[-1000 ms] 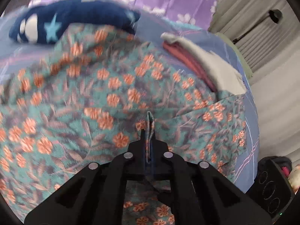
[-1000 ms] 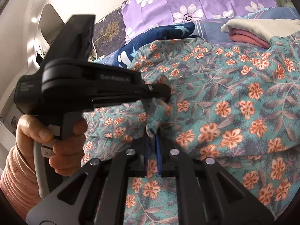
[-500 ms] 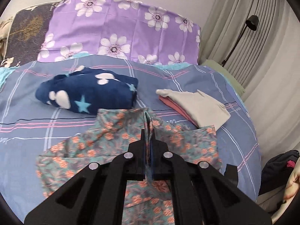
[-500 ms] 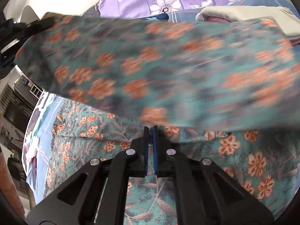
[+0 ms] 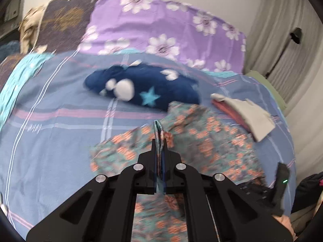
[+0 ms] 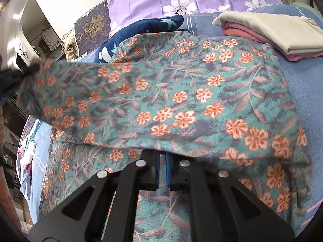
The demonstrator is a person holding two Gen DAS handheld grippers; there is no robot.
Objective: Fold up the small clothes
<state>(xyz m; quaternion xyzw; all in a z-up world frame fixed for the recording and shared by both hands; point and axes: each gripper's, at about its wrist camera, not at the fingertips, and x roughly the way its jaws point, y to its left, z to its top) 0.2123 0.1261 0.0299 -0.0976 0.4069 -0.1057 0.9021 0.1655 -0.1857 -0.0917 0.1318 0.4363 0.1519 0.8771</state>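
Both grippers are pinching the same floral garment (image 6: 181,104). In the left wrist view the left gripper (image 5: 159,151) is clamping a raised ridge of the cloth between its closed jaws, lifting an edge off the bed (image 5: 50,141). In the right wrist view the right gripper (image 6: 163,161) is sitting with its jaws pressed together, its tips tucked under a hanging fold of the same fabric; cloth appears to be caught between them, though the overhanging layer is hiding the exact contact. The garment is lying near the person, spreading across the striped blue sheet, with one layer draping over another. Farther off, a navy star-patterned bundle (image 5: 145,88) is touching the garment's far edge, and a folded beige and pink stack (image 5: 242,113) is resting just beside it to the right. Purple flowered pillows (image 5: 161,28) are lining the far side.

Slippage is the likely trouble: the left grip is holding only a thin ridge, so a quick pull could free it. Carrying the fold too far could also drag the cloth over the navy bundle or nudge the finished stack.
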